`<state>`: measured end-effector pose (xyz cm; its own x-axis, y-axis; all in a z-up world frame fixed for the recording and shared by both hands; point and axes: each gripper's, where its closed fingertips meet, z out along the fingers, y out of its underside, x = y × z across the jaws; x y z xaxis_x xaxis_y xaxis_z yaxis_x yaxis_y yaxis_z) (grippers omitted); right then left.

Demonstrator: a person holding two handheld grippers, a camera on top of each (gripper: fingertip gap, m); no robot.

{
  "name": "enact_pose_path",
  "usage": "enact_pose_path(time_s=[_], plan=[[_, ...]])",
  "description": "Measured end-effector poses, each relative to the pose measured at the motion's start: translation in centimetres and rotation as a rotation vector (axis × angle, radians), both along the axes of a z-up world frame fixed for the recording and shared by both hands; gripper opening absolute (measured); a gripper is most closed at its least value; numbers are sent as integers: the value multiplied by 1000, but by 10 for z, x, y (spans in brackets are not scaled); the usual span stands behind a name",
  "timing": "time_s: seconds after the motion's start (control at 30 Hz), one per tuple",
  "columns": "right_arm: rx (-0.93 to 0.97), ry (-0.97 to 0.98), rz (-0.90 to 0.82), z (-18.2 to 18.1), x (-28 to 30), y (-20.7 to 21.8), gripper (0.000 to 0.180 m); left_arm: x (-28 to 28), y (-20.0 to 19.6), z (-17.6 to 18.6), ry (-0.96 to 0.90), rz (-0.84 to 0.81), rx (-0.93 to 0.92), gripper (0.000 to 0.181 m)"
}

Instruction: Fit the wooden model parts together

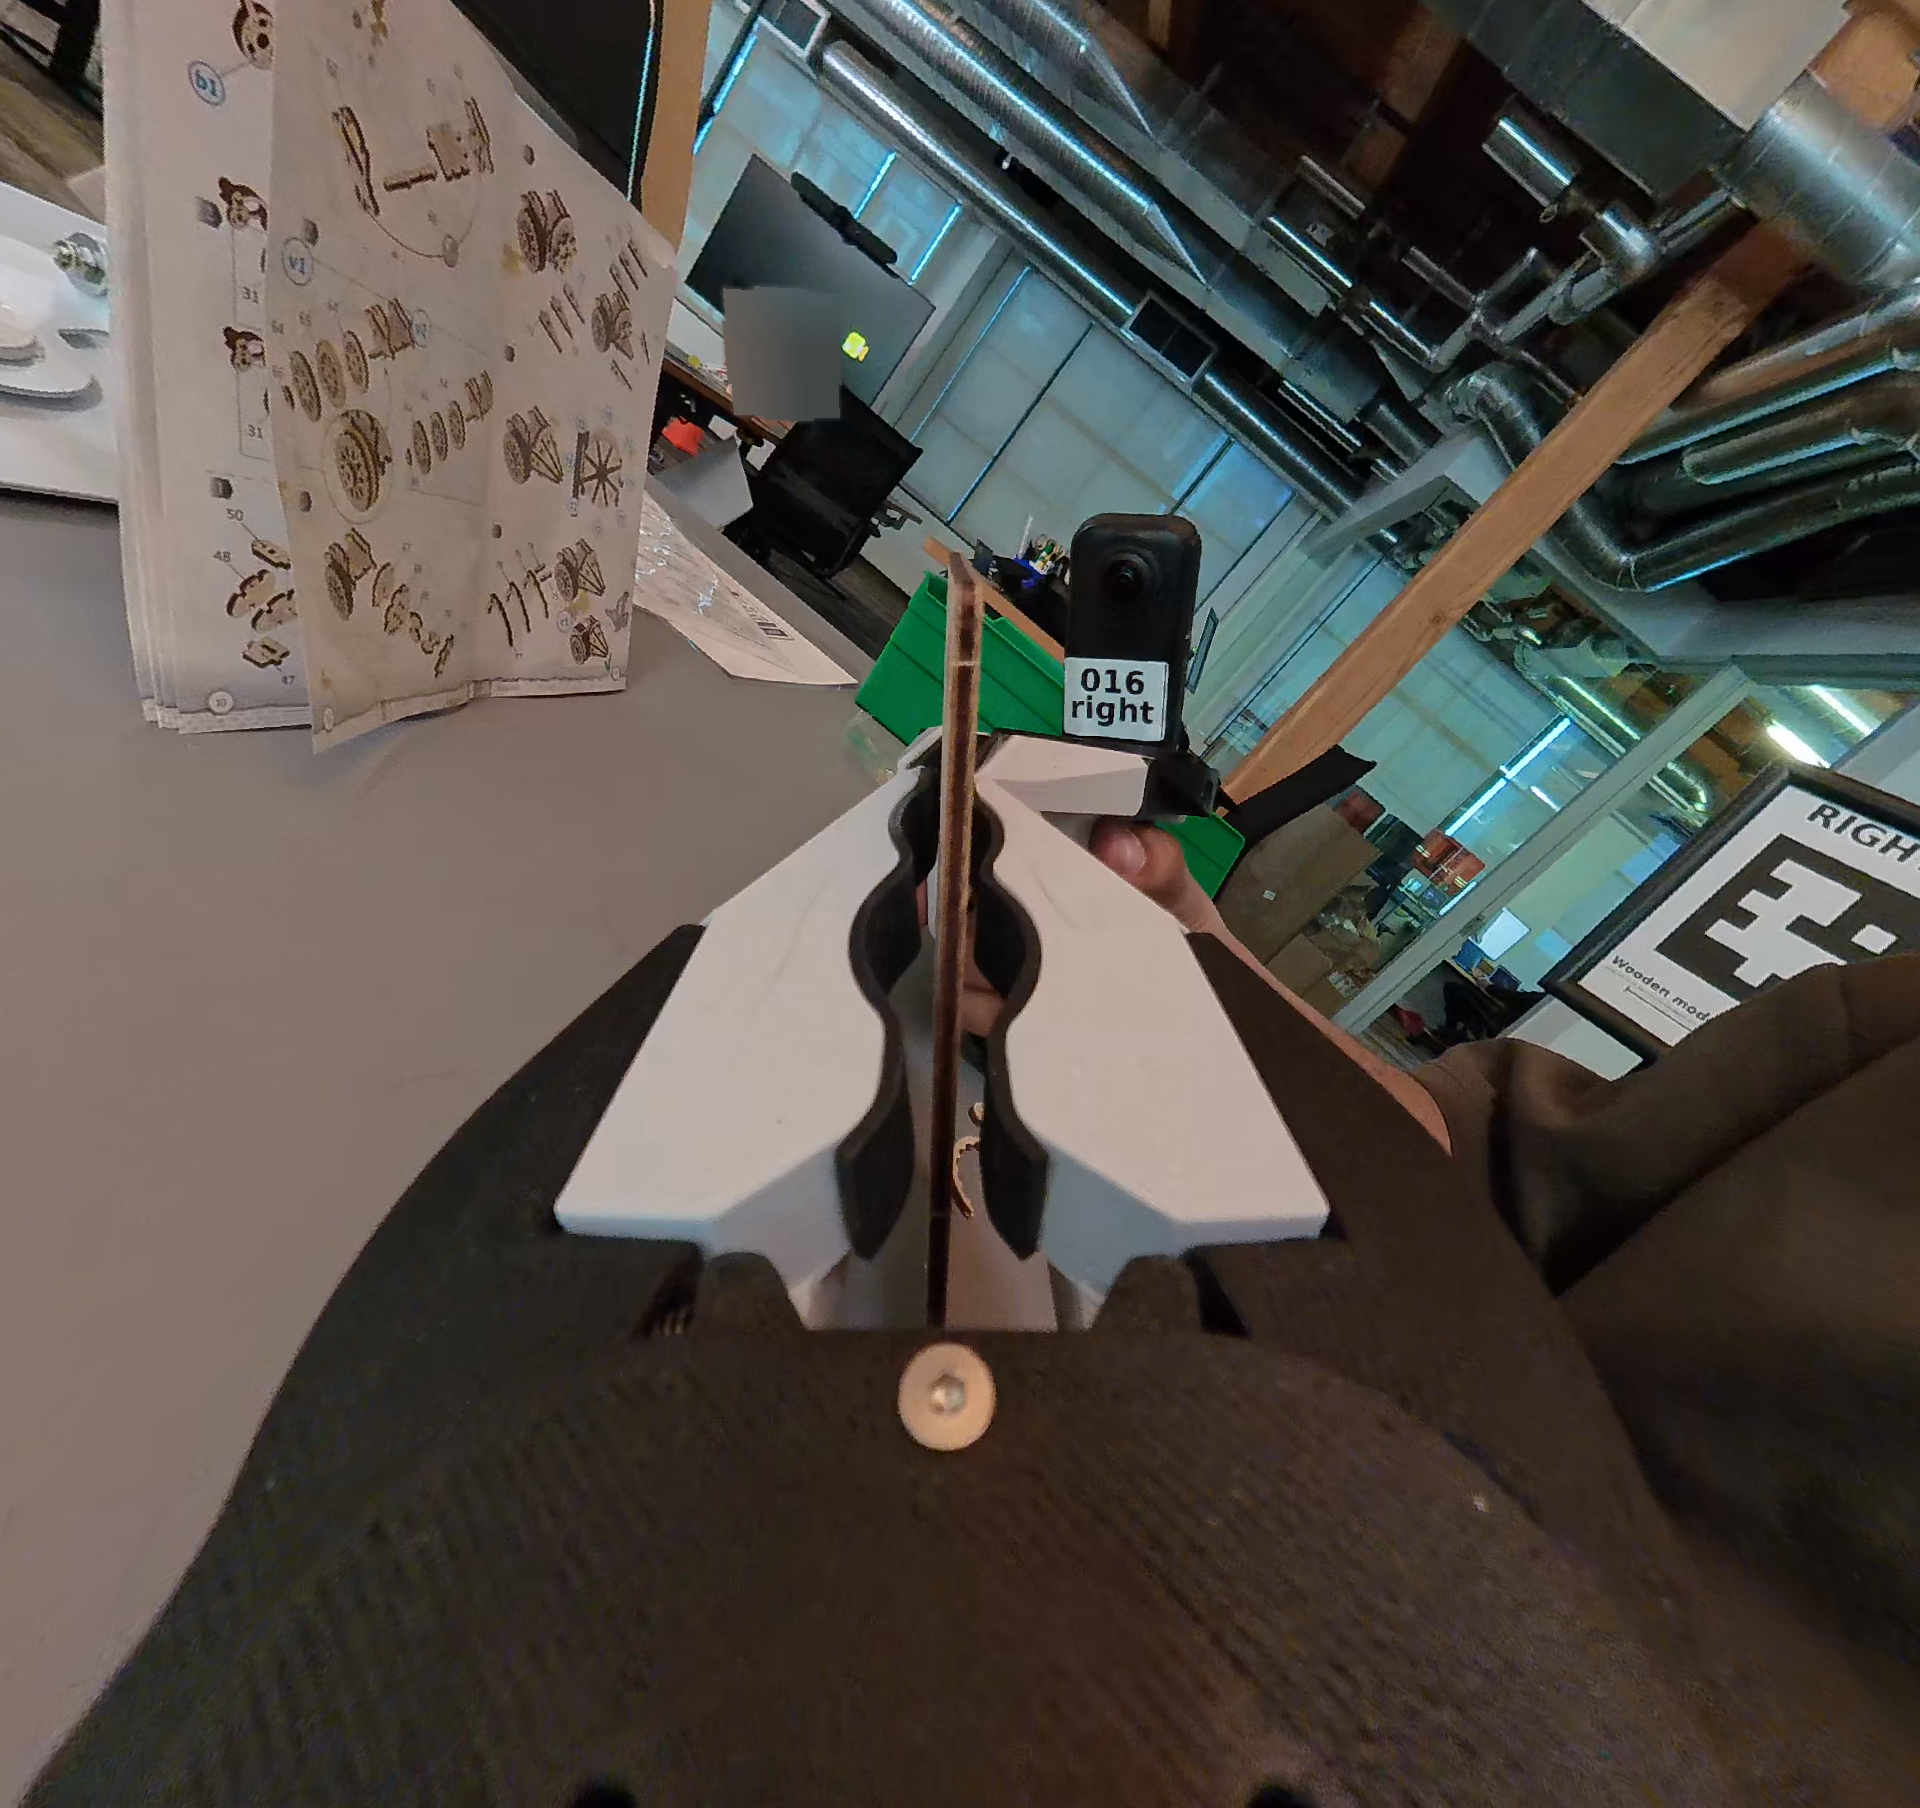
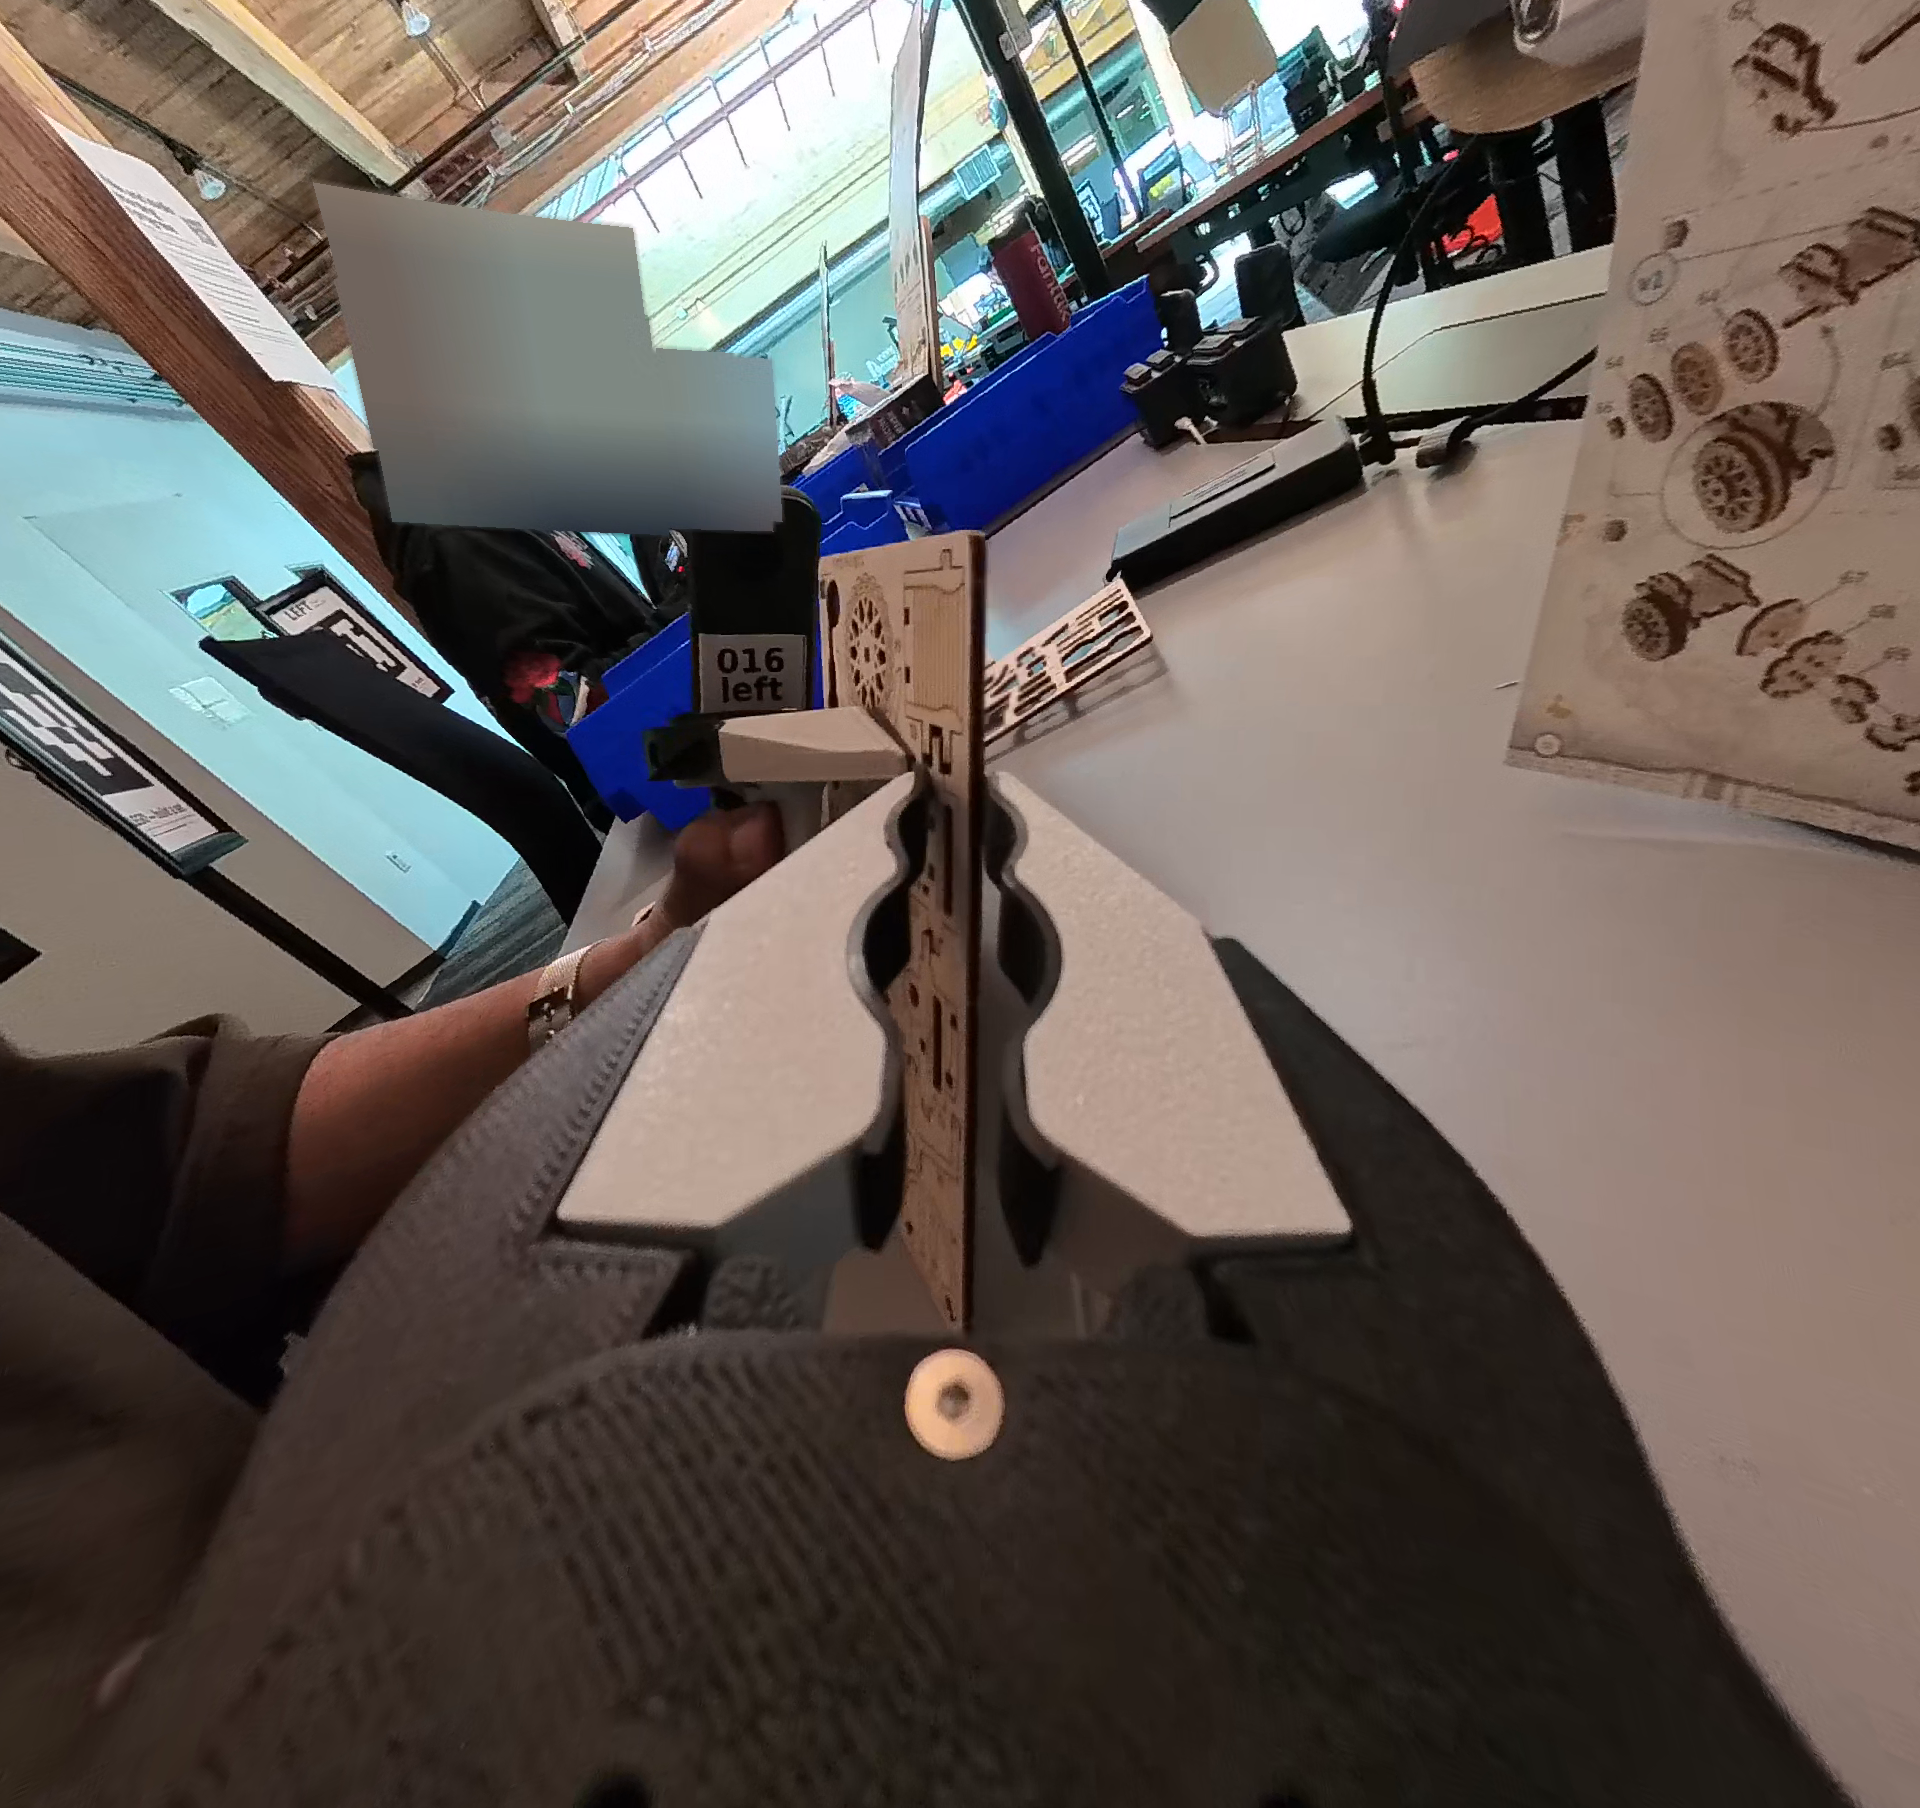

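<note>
A: Left wrist view first: what's the left gripper [image 1: 954, 802] doing?

B: It's clamped on a thin wooden sheet [image 1: 957, 927], seen edge-on, held above the grey desk [image 1: 312, 927].

A: And the right gripper [image 2: 951, 802]?

B: It pinches the same laser-cut wooden sheet [image 2: 940, 979] from the opposite side; the left gripper's tip [image 2: 810, 745] touches the sheet near its far end.

A: Anything else around?

B: An instruction sheet [image 1: 416, 408] stands on the desk, and an emptied wooden fret [image 2: 1070, 662] lies flat beyond.
</note>
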<state>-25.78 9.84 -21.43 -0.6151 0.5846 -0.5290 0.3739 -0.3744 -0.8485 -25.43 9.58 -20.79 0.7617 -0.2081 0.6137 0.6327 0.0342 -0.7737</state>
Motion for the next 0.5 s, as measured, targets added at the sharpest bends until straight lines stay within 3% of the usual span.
enact_pose_path(time_s=[0.2,0.5], plan=[[-49,-13,20,1,1,3,7,0,0,0,1,-2,-1,0],[36,11,-5,0,1,3,7,0,0,0,5,5,-6,0]])
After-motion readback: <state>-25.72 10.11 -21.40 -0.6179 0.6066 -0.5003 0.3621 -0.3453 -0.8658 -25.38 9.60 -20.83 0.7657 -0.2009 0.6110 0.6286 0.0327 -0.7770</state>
